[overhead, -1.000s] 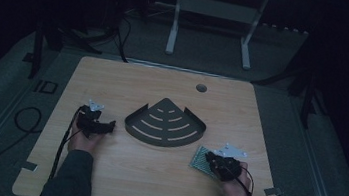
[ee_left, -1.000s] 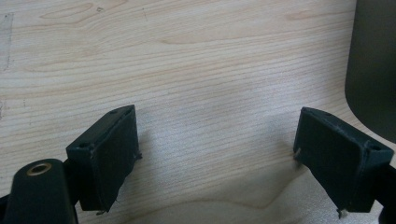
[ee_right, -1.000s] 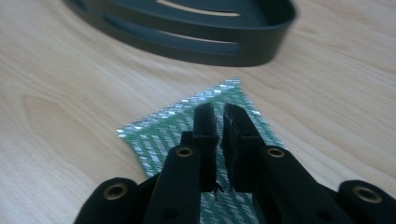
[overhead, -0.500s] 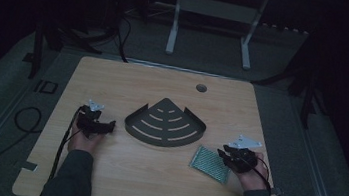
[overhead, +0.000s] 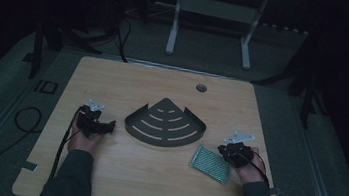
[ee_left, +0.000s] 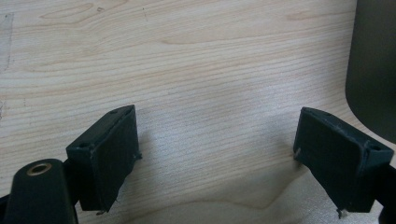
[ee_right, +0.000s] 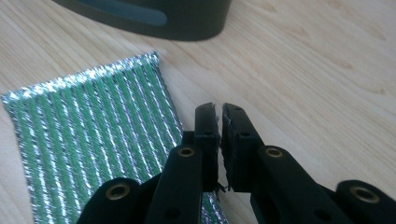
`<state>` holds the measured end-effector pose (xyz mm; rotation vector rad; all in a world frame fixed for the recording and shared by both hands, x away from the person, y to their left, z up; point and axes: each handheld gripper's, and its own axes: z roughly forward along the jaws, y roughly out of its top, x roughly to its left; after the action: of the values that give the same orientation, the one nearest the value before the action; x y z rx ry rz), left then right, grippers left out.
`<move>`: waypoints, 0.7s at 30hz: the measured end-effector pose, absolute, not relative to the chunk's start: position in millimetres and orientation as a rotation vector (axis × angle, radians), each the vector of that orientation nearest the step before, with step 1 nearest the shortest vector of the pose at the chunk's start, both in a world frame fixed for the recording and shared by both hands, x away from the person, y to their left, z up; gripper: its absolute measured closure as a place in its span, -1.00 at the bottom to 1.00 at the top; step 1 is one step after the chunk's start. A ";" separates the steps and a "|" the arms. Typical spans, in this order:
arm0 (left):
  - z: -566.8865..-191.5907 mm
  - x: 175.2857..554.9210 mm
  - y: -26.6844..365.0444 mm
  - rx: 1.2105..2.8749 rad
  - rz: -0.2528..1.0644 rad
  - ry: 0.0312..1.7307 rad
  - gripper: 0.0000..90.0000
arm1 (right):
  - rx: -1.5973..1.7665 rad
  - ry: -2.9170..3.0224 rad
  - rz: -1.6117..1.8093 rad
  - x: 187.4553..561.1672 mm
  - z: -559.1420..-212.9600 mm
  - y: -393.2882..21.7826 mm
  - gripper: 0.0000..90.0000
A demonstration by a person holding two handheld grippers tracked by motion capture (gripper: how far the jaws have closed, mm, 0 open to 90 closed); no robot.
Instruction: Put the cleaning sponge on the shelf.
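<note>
A green and silver striped scouring pad (overhead: pixel 209 164) lies flat on the wooden table (overhead: pixel 151 186), right of centre near the front. My right gripper (overhead: pixel 222 152) sits at the pad's right edge. In the right gripper view its jaws (ee_right: pixel 219 110) have just been closing and now stand shut with nothing between them, the pad (ee_right: pixel 88 135) beside and partly under the left jaw. My left gripper (overhead: pixel 107 126) rests on the table at the left, open over bare wood (ee_left: pixel 217 135). A dark fan-shaped slotted tray (overhead: pixel 162 142) lies between the two grippers.
The tray's dark wall (ee_left: pixel 373 65) stands just right of my left jaws, and its rim (ee_right: pixel 187 23) is beyond the pad. A round cable hole (overhead: pixel 201 87) is at the table's back. Cables trail off the left edge. A metal frame (overhead: pixel 213 12) stands behind.
My right gripper has slid from over the pad to its right edge. The pad stays where it was. The left hand has not moved.
</note>
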<state>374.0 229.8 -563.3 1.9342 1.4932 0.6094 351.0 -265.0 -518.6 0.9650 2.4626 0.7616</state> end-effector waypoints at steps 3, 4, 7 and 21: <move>-563.3 374.0 229.9 1.934 0.609 1.492 -0.68 | 0.972 2.473 0.749 350.4 -522.3 -267.0 0.87; -563.3 374.0 229.9 1.934 0.609 1.493 -0.68 | 0.974 2.478 0.746 349.6 -523.7 -267.2 0.87; -563.3 374.0 229.8 1.934 0.609 1.493 -0.68 | 0.977 2.480 0.745 346.5 -526.8 -268.1 0.87; -563.2 374.1 229.8 1.934 0.610 1.494 -0.68 | 0.960 2.519 0.798 338.0 -515.7 -261.7 0.76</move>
<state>374.1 229.8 -563.2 1.9344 1.4940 0.6100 338.0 -261.7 -515.7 0.9601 2.5190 0.7978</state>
